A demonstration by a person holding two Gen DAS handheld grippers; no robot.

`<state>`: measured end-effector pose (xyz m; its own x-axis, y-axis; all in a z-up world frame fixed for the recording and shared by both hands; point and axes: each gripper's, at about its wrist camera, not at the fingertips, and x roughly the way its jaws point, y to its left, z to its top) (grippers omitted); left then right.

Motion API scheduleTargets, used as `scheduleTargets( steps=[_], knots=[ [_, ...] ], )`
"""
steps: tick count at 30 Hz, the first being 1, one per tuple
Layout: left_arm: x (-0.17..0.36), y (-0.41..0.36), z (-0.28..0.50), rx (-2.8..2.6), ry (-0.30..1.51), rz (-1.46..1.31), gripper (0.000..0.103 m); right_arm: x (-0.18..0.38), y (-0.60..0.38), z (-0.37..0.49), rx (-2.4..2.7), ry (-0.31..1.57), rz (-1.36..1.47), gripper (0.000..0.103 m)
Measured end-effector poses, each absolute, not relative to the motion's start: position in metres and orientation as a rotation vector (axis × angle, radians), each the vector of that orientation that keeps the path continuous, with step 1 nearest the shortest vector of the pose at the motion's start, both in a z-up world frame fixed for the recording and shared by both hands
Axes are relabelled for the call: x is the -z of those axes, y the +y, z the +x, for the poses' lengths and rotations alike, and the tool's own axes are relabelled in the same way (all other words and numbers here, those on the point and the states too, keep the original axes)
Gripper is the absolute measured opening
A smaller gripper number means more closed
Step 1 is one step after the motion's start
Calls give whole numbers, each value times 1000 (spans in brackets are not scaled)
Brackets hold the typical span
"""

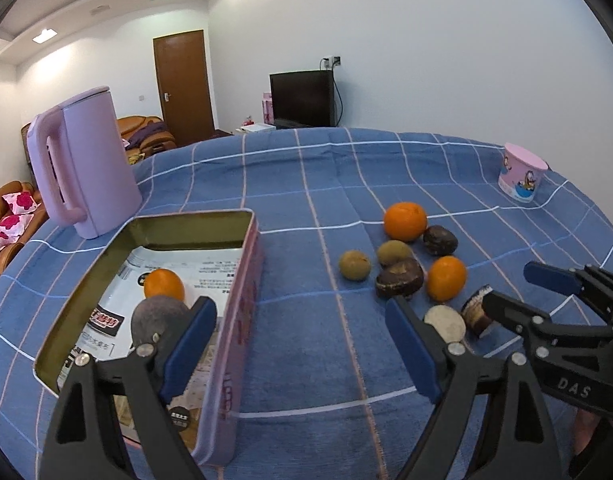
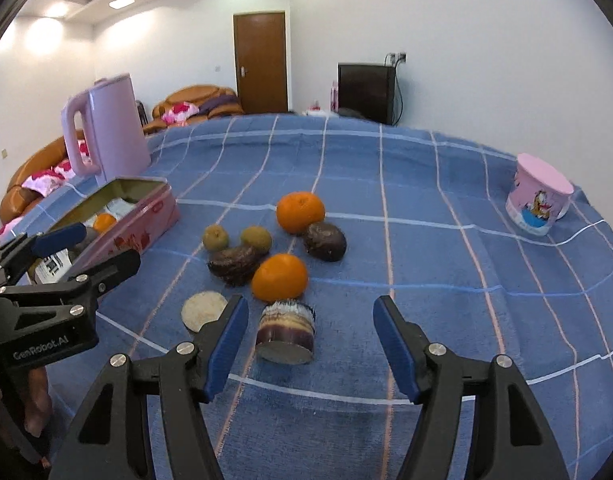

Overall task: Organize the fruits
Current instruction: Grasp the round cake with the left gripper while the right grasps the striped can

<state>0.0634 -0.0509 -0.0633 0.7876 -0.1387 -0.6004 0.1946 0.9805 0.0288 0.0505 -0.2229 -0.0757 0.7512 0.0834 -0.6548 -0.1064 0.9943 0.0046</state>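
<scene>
Sorting is partly done: one orange (image 1: 164,283) and a grey fruit (image 1: 158,320) lie in the tin (image 1: 242,288), the rest are in a heap on the cloth (image 2: 426,248). Both tongs are empty, left gripper (image 1: 302,344) wide, right gripper (image 2: 310,344) approx. half open. Next grab is probably the cane piece (image 2: 285,332), just in front of the right gripper; it stands on its cut end, long axis nearly upright, so the jaws must close on its sides.
</scene>
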Motion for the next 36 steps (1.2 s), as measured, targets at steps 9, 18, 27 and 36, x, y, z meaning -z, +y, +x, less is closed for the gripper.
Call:
scheduleTargets(
  steps=[9, 18, 27, 36],
  knots=[
    [64, -58, 60, 199, 638, 102, 89, 93, -225, 68, -204, 838, 49, 52],
    [64, -68, 59, 222, 644, 116, 89, 90, -224, 62, -215, 814, 62, 36],
    [68, -95, 58, 298, 677, 135, 89, 78, -237, 56, -29, 737, -63, 36],
    [77, -113, 66, 392, 771, 143, 76, 77, -250, 57, -10, 738, -19, 36]
  ],
)
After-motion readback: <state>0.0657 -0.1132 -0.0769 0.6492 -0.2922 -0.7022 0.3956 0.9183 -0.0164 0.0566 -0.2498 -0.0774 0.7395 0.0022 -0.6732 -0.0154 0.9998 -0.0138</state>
